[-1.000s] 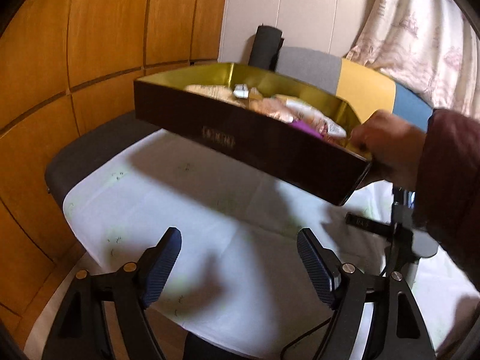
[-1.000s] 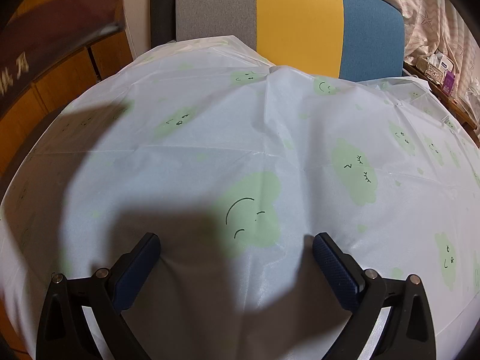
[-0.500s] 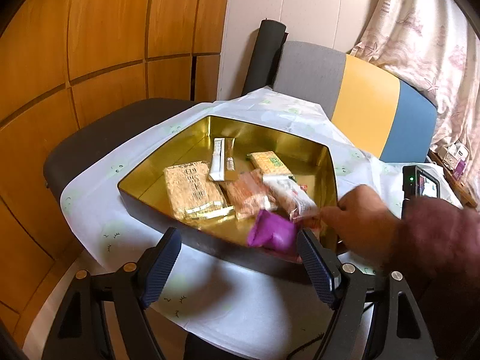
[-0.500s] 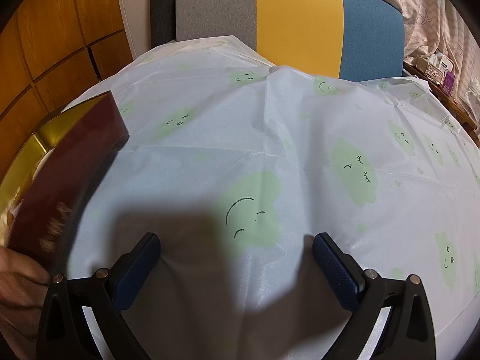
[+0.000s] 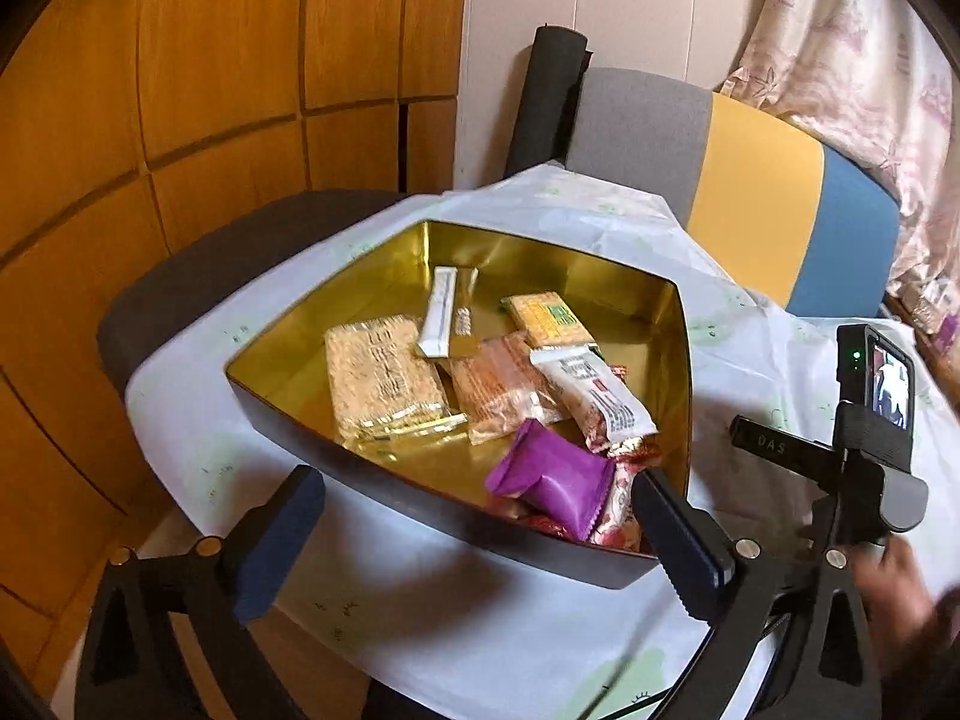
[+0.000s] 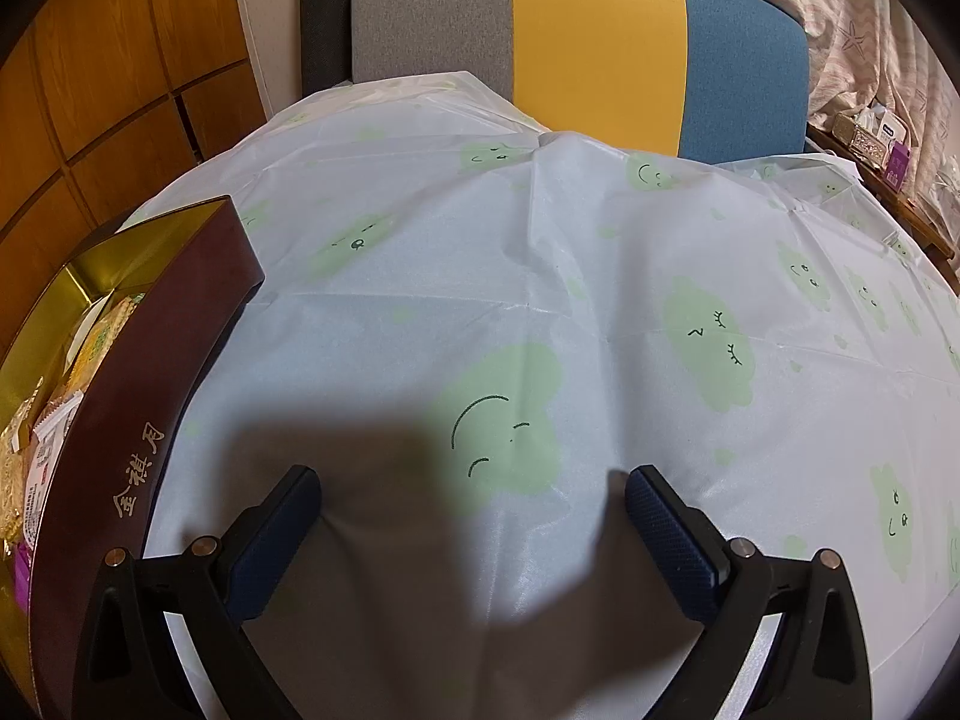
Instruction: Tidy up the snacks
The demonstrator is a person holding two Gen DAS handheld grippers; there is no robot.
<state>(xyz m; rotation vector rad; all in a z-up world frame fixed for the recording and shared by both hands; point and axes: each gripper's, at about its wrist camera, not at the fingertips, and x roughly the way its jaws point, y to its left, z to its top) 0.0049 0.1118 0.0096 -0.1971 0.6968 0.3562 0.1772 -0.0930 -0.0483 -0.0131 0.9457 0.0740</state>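
A dark brown box with a gold inside [image 5: 360, 276] rests on the table and holds several snack packets: a purple one [image 5: 552, 483], a white one [image 5: 591, 390], an orange one [image 5: 498, 390], a beige cracker pack [image 5: 378, 375] and a white stick [image 5: 438, 312]. My left gripper [image 5: 474, 531] is open and empty, just in front of the box's near wall. My right gripper [image 6: 471, 525] is open and empty over the bare cloth, with the box's side [image 6: 150, 396] at its left.
The table wears a pale cloth with green cloud faces [image 6: 708, 348]. A grey, yellow and blue chair back [image 6: 588, 42] stands behind it. The right gripper's body with its camera screen [image 5: 882, 396] and a hand [image 5: 900, 588] sit at the right of the left wrist view. Wood panels line the left.
A hand carried the box through the air, set it down on the table and let go. The hand drew back to the right. Both grippers kept their place.
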